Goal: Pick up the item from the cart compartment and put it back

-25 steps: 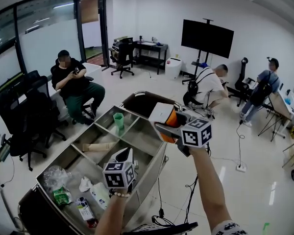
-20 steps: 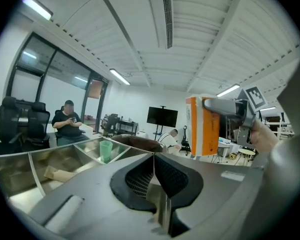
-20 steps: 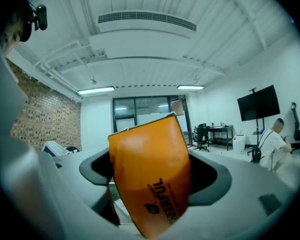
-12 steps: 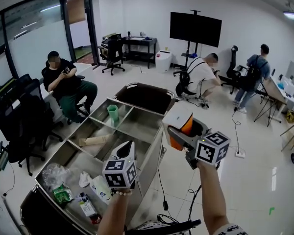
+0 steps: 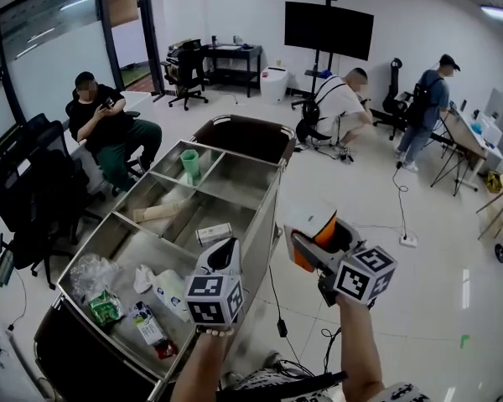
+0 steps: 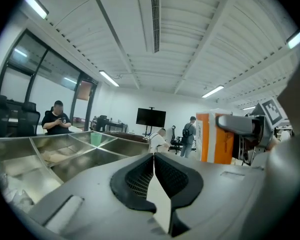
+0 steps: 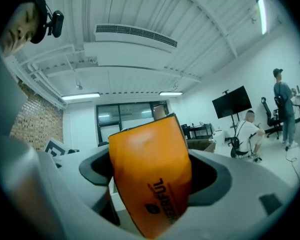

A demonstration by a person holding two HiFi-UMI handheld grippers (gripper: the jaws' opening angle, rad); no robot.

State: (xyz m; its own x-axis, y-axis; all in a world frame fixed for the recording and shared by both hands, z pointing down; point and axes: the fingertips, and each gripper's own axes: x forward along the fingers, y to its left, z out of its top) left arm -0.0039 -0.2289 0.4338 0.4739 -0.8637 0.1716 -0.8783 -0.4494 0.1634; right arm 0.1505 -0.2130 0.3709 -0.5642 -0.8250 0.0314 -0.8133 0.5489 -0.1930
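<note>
The right gripper (image 5: 306,239) pinches an orange-and-white box (image 5: 312,224) between wide-set jaws, off the right side of the cart (image 5: 273,203), above the floor and a trailing cable (image 5: 277,308). The left gripper (image 5: 226,254) hangs over the cart's near right edge, jaws pressed together with nothing between them. A green cup (image 5: 190,164) stands in a far compartment and a small carton (image 5: 214,233) lies mid-cart. Packets (image 5: 151,329) fill the near left one, partly hidden behind the left gripper's cube. The box's print is cut off by the jaw.
</note>
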